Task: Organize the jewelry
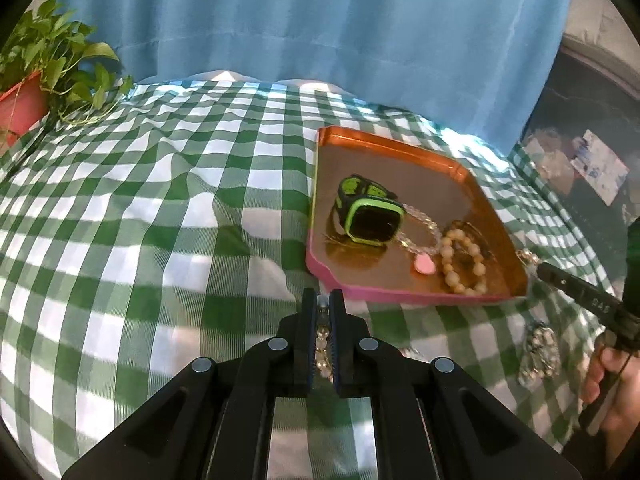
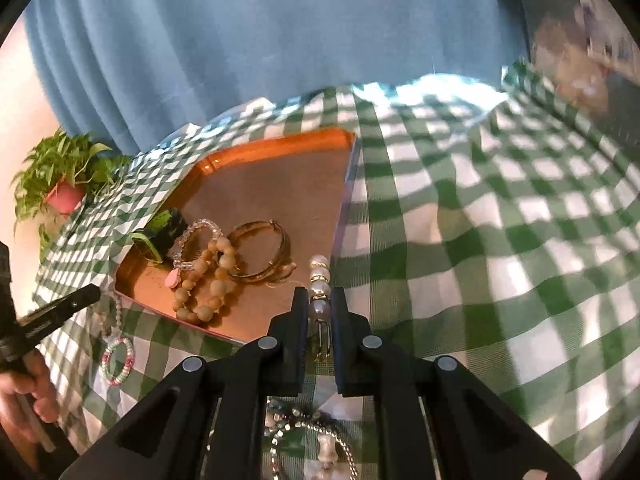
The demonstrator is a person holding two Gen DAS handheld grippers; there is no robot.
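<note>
A rumpled green-and-white checked tablecloth [image 1: 160,208] covers the whole work surface, with a blue curtain [image 1: 320,20] hanging behind it and a leafy green plant in a red pot [image 1: 24,104] at the far left corner. On the cloth sits a shallow copper-coloured tray with a pink front edge [image 1: 400,294], already holding a black smartwatch with a lime-green bezel and strap [image 1: 370,216], a clear crystal bead bracelet with a pink charm [image 1: 424,236], a tan wooden bead bracelet [image 1: 464,264] and, plain in the right wrist view, a thin golden bangle [image 2: 260,250]. The left gripper [image 1: 323,304] is clamped on a string of small pale beads [image 1: 322,344], held just short of the tray's near edge. The right gripper [image 2: 320,300] is closed around a pearl bracelet with a gold spacer [image 2: 320,280], poised over the tray's near right corner. Still on the cloth are a pink-and-white bead ring [image 2: 117,360] and a sparkly rhinestone piece [image 2: 312,432] beneath the right gripper. These strands look light, limp and slippery: they will sag and swing from a pinch, and the round beads could roll out of flat pads, so a hold across two or three beads seems safest. The elastic or thread probably dislikes hard tugging, and the pearls may scuff against the metal bangle.
</note>
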